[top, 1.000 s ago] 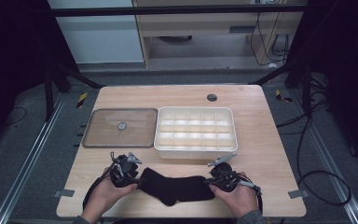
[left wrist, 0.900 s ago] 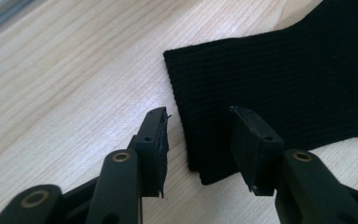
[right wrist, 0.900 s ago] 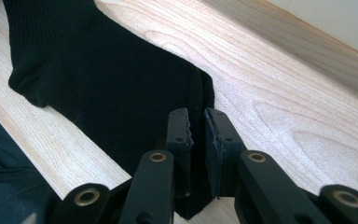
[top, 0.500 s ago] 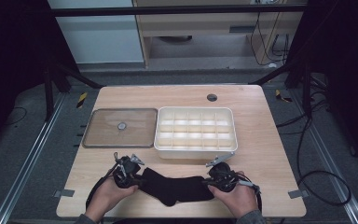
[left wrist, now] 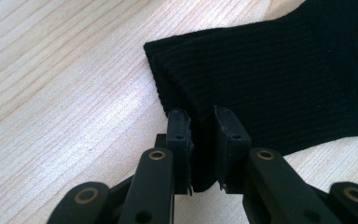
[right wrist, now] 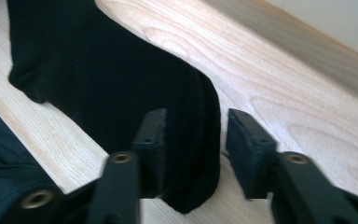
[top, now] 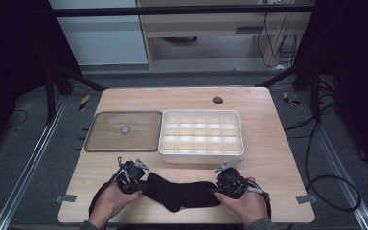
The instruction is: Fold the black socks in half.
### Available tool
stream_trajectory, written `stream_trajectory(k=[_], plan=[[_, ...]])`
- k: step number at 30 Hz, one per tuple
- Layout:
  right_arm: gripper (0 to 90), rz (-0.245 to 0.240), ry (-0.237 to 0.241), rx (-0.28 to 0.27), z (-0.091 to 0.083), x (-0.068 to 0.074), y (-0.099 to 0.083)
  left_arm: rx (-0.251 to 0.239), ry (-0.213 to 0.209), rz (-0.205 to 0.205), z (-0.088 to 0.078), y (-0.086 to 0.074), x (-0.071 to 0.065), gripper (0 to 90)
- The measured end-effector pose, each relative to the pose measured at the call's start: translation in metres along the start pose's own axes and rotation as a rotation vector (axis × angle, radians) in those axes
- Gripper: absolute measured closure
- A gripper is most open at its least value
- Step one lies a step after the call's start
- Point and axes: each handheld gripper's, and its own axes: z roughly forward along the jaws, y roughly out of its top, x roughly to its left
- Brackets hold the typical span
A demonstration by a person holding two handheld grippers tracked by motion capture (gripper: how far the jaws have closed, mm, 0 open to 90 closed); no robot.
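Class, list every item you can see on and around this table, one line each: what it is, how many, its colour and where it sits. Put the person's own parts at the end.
sock: one, black, near edge of the table, lying between the two grippers
compartment tray: one, cream white, middle of the table, right of the lid
lid: one, clear brownish with a small round knob, left of the tray
table: one, light wood, with a round dark hole near its far edge
left gripper: one, black, jaws pinching the sock's ribbed end
right gripper: one, black, jaws just been opening, sock's other end between them, right pad clear of it
hands: two, at the bottom edge, one holding each gripper
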Motion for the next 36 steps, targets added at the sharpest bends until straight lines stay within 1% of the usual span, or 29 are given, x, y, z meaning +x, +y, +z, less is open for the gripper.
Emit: stream_trajectory(k=[1,3,4,5,6,7,9,10,12,15,18,19,20,23,26,27,28,29,31,34,36], plan=[[53.6,0.000,0.000,0.000,0.000,0.000,0.000,0.000,0.000,0.001,0.000,0.000,0.000,77.5],[52.0,0.018,-0.008,0.006,0.001,-0.001,-0.002,-0.001,0.000,-0.001,0.000,0.000,-0.001,77.9],[57.0,0.021,-0.006,0.014,0.003,-0.003,-0.004,-0.004,0.000,-0.003,0.000,0.000,0.000,78.3],[57.0,0.021,-0.006,0.014,0.003,-0.003,-0.004,-0.004,0.000,-0.003,0.000,0.000,0.000,78.6],[60.2,0.021,0.004,0.022,0.004,-0.003,-0.004,-0.005,-0.003,-0.004,0.000,-0.001,0.000,78.6],[72.7,0.009,0.015,0.037,0.006,-0.003,-0.005,-0.007,-0.005,-0.005,0.000,-0.001,0.000,79.2],[81.7,0.005,0.022,0.040,0.007,-0.002,-0.005,-0.009,-0.005,-0.002,0.000,-0.001,0.000,80.0],[81.7,0.005,0.022,0.040,0.007,-0.002,-0.005,-0.011,-0.006,-0.002,-0.001,-0.001,0.001,80.0],[84.8,-0.004,0.030,0.037,0.006,-0.002,-0.003,-0.014,-0.008,0.000,-0.002,-0.002,0.002,80.8],[85.2,-0.013,0.029,0.035,0.005,-0.002,-0.003,-0.029,-0.005,0.000,-0.006,-0.002,0.004,81.1],[85.5,-0.011,0.027,0.031,0.004,-0.002,-0.001,-0.044,-0.007,0.002,-0.017,-0.002,0.006,81.1],[85.5,-0.011,0.027,0.031,0.004,-0.002,-0.001,-0.044,-0.007,0.002,-0.017,-0.002,0.006,81.1],[85.6,-0.014,0.030,0.025,0.005,-0.002,0.001,-0.043,-0.004,0.009,-0.022,-0.001,0.007,81.1],[85.7,-0.017,0.032,0.021,0.005,0.000,0.002,-0.041,0.002,0.015,-0.026,-0.001,0.009,81.1],[85.7,-0.018,0.036,0.013,0.007,0.002,0.005,-0.040,0.000,0.009,-0.033,-0.002,0.014,81.0],[85.7,-0.018,0.036,0.013,0.007,0.002,0.005,-0.040,0.000,0.009,-0.033,-0.002,0.014,81.0],[85.7,-0.018,0.041,0.012,0.008,0.004,0.008,-0.037,0.003,0.018,-0.036,-0.002,0.016,81.0],[85.7,-0.018,0.042,0.009,0.008,0.005,0.009,-0.037,0.005,0.011,-0.038,-0.002,0.016,81.0],[85.7,-0.016,0.044,0.004,0.009,0.006,0.010,-0.035,0.008,0.015,-0.040,-0.002,0.017,81.0],[85.7,-0.015,0.073,-0.001,0.014,0.010,0.016,-0.026,0.014,0.022,-0.048,-0.001,0.021,80.9],[85.7,-0.013,0.080,-0.006,0.017,0.012,0.019,-0.023,0.015,0.022,-0.049,-0.001,0.022,80.9]])
